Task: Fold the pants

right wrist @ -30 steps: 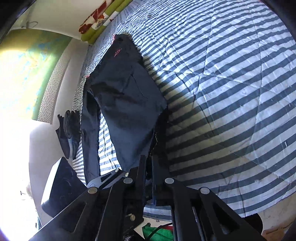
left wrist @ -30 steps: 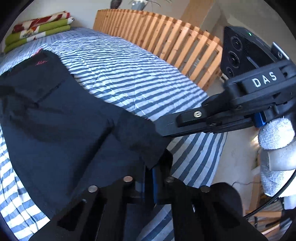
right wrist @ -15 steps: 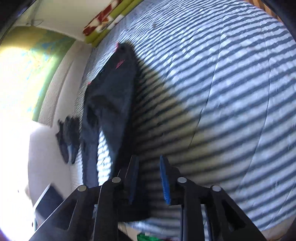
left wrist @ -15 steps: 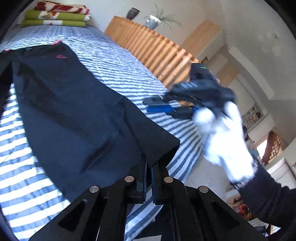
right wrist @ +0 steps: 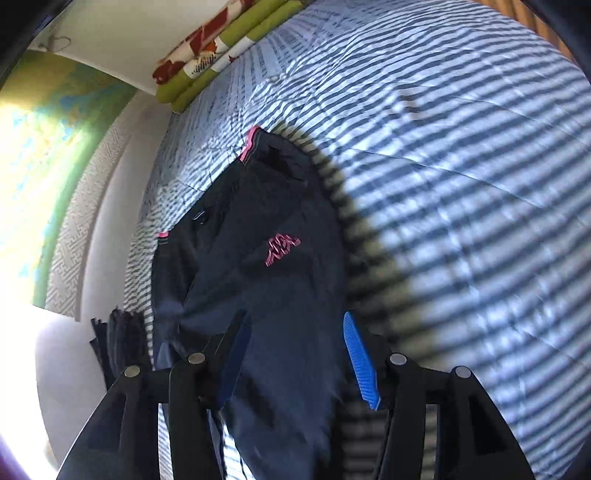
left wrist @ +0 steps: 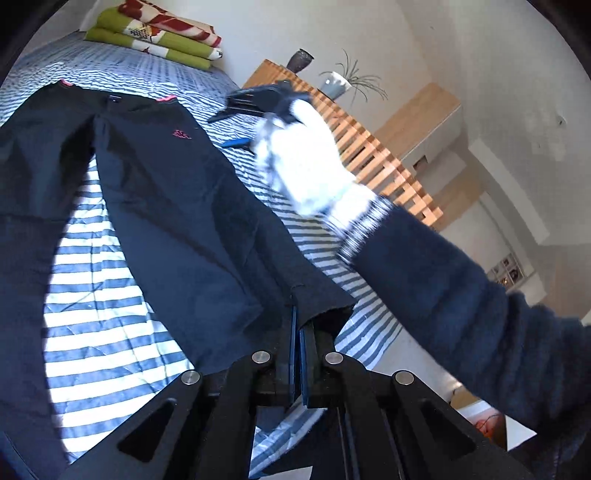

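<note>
Pants (left wrist: 155, 206): one pair, dark navy, pink trim at the waistband and a small pink logo (right wrist: 282, 248) near the hip. Laid out lengthwise on the striped bedspread (left wrist: 92, 332), waistband toward the head end where folded blankets (left wrist: 155, 33) are stacked, legs running to the foot edge.

Handling, as judged: thin, limp cloth, light, no stiffness; it will sag and drag wherever unsupported, and creases easily. Best taken at hems, the waistband or side seams, where doubled fabric gives a firm bite.

Left gripper (left wrist: 300, 328): pressed together, pinching the hem of the nearer leg and lifting it off the foot edge.

Right gripper (right wrist: 295, 354): spread wide, holding nothing, hovering over the hip area below the logo; gloved hand (left wrist: 306, 162) and dark sleeve (left wrist: 461, 295) behind it.
</note>
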